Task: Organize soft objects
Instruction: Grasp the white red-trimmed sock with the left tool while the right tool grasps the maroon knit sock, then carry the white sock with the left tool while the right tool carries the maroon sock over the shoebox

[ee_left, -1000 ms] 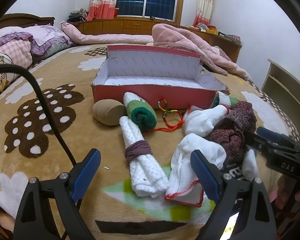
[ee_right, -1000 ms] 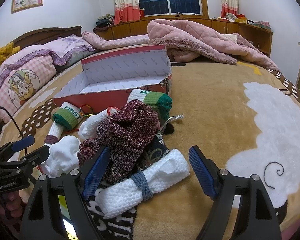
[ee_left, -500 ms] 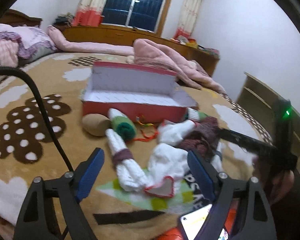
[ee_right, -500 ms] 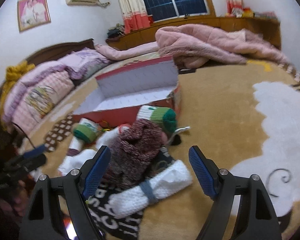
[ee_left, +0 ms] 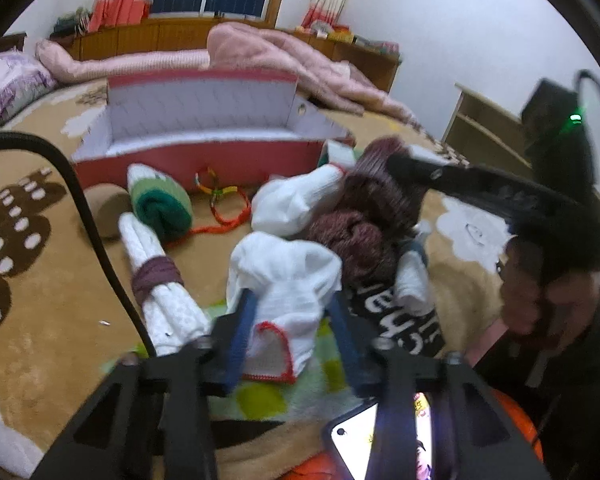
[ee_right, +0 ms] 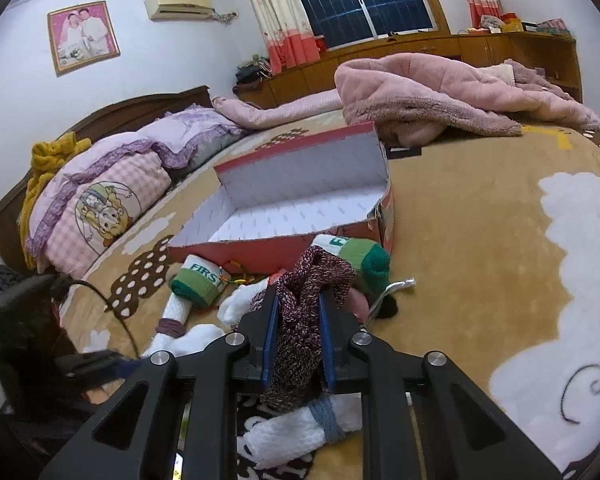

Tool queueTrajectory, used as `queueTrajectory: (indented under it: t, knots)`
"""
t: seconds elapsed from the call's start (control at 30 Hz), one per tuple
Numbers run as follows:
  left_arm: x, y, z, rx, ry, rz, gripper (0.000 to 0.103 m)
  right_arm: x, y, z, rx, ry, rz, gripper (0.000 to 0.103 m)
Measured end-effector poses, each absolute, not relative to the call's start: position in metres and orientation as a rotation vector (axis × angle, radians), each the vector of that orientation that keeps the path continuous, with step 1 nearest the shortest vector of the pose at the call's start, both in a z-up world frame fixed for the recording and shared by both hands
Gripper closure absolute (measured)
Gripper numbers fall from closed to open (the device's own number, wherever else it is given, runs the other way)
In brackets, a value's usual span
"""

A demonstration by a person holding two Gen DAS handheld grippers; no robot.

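- Several soft things lie heaped on the tan plush bed blanket [ee_right: 480, 248], just in front of the open red cardboard box with a white patterned lining [ee_right: 300, 196].
- Against the box's front wall rest a rolled green-and-white sock [ee_left: 160, 196], a tan rounded bundle [ee_left: 108, 208] and a tangle of orange and multicoloured cords [ee_left: 224, 204].
- Nearer the left camera lies a white knitted towel roll bound with a maroon band [ee_left: 160, 284]; a second white roll with a grey-blue band [ee_right: 312, 428] lies on a black cloth with white lettering [ee_left: 396, 320], partly under the right gripper.
- A pink fleece blanket [ee_right: 428, 96] is bunched behind the box, and pillows lie at the headboard.
- The left gripper [ee_left: 290, 320] has its blue fingers [ee_left: 240, 336] narrowed onto the white cloth with a red-stitched edge [ee_left: 284, 280], pressing both its sides; the cloth's lower edge rests on the blanket.
- The right gripper [ee_right: 298, 340] is closed nearly together on the maroon-and-white marled knit garment [ee_right: 300, 320], which bulges above the fingertips and hangs below them, over the heap.
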State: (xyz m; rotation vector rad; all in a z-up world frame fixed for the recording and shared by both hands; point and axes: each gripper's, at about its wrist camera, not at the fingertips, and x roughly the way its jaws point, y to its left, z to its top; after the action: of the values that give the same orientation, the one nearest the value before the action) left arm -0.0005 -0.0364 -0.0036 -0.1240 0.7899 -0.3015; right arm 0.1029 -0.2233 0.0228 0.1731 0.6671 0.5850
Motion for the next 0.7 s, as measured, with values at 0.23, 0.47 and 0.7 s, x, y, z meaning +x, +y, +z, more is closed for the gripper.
queueTrajectory:
  t: [0.23,0.47,0.7]
  knots:
    - [-0.013,-0.02,0.024,-0.212,0.649,-0.346,0.096,0.095,-0.237,0.036,0.198,0.606,0.604,0.084]
    - [-0.031,-0.002,0.056,-0.183,0.509,-0.23,0.096,0.083,-0.239,0.052,0.187,0.541,0.661,0.084]
    - [-0.027,0.004,0.062,-0.164,0.488,-0.205,0.096,0.079,-0.228,0.054,0.157,0.54,0.7,0.084]
